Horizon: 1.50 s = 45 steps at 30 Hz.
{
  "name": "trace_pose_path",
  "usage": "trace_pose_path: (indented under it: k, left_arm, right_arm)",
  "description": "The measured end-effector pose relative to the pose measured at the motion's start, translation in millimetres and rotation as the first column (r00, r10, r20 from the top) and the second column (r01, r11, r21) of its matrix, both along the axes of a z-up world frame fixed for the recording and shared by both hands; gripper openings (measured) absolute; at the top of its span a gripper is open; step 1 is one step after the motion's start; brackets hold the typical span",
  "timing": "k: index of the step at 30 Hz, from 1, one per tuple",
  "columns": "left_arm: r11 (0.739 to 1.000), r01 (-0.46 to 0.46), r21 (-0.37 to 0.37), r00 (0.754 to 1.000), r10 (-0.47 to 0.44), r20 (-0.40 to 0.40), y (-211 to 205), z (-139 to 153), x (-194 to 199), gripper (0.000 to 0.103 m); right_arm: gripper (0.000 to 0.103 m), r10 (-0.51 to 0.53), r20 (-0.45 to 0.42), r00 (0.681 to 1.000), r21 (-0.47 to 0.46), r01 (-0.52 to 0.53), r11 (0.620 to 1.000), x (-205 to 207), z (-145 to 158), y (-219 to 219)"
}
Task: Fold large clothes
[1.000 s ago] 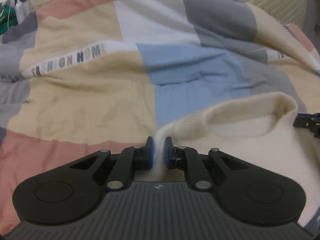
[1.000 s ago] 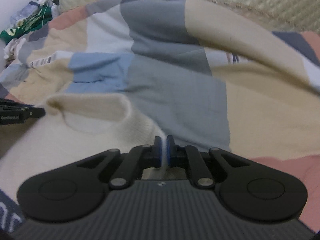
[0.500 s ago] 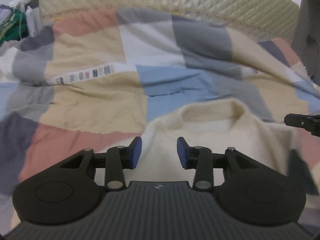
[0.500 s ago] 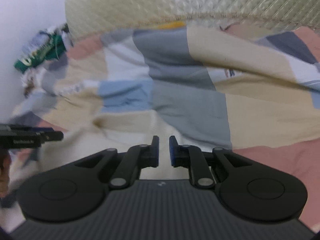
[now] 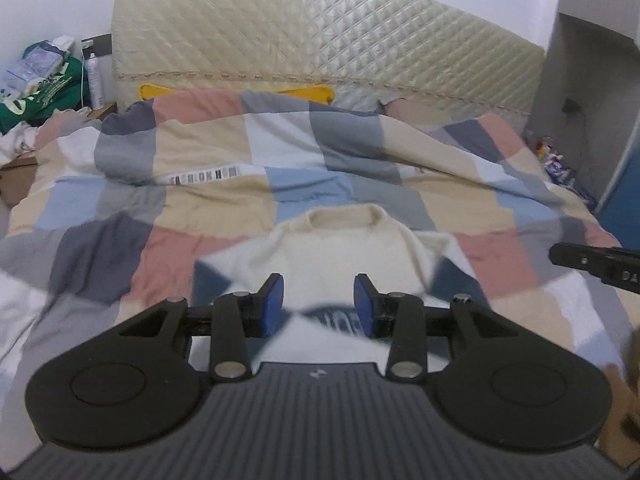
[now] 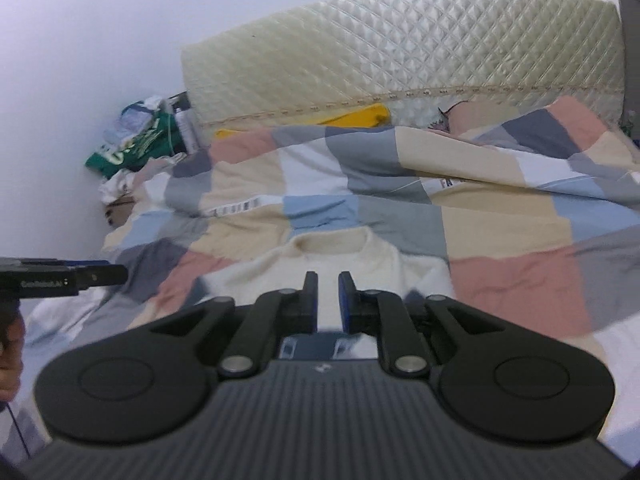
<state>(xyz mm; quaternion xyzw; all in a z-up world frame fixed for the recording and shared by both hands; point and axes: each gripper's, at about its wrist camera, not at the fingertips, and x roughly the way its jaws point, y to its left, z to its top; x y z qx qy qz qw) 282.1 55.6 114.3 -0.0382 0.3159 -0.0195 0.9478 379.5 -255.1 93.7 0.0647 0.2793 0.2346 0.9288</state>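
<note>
My left claw [image 5: 319,304] is apart and empty; my right claw [image 6: 328,298] shows a thin gap, holding nothing. The cream sweater [image 5: 344,248] lies at 12 o'clock on the patchwork quilt [image 5: 200,208], its bottom hidden. The quilt's strip [image 5: 206,176] of letters is too blurry to read.

A: Sweater [image 5: 344,248] material?
B: Cream knit cloth, soft and fuzzy, with a ribbed collar.
A: Duvet [image 5: 224,208]?
B: Matt woven cloth in colour blocks, creased.
A: Headboard [image 5: 320,40]?
B: Padded, diamond-quilted covering with a satin sheen.
A: Left tool [image 5: 319,304] and right tool [image 6: 328,300]?
B: Matt black plastic links, bright metal pivot pins, ribbed grey housing, smooth blue pads [image 5: 273,304].
</note>
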Motion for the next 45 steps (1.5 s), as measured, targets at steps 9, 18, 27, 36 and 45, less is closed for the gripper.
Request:
trace_pose_path:
  k: [9, 18, 27, 36, 45]
  left_arm:
    - [0.998, 0.017, -0.066, 1.0, -0.015, 0.022, -22, -9, -144, 0.044]
    - [0.988, -0.04, -0.148, 0.986, 0.015, -0.165, -12, -111, -196, 0.044]
    - [0.983, -0.113, -0.145, 0.959, 0.07, -0.276, 14, -167, -184, 0.057]
    - [0.898, -0.32, -0.301, 0.917, 0.215, -0.336, 72, -185, -173, 0.067]
    - [0.834, -0.399, -0.381, 0.871, 0.215, -0.442, 82, -213, -165, 0.068]
  right_arm:
    - [0.015, -0.01, -0.014, 1.0, 0.043, 0.011, 0.999, -123, 5, -28]
    - [0.015, -0.074, -0.218, 0.973, 0.042, 0.085, 0.995, -178, -73, -52]
    - [0.058, -0.228, -0.364, 0.903, 0.035, 0.258, 0.966, -173, -128, -84]
    - [0.074, -0.356, -0.504, 0.787, 0.116, 0.47, 0.875, -148, -176, -121]
    - [0.076, -0.243, -0.681, 0.691, 0.269, 0.545, 0.794, -137, -221, -133]
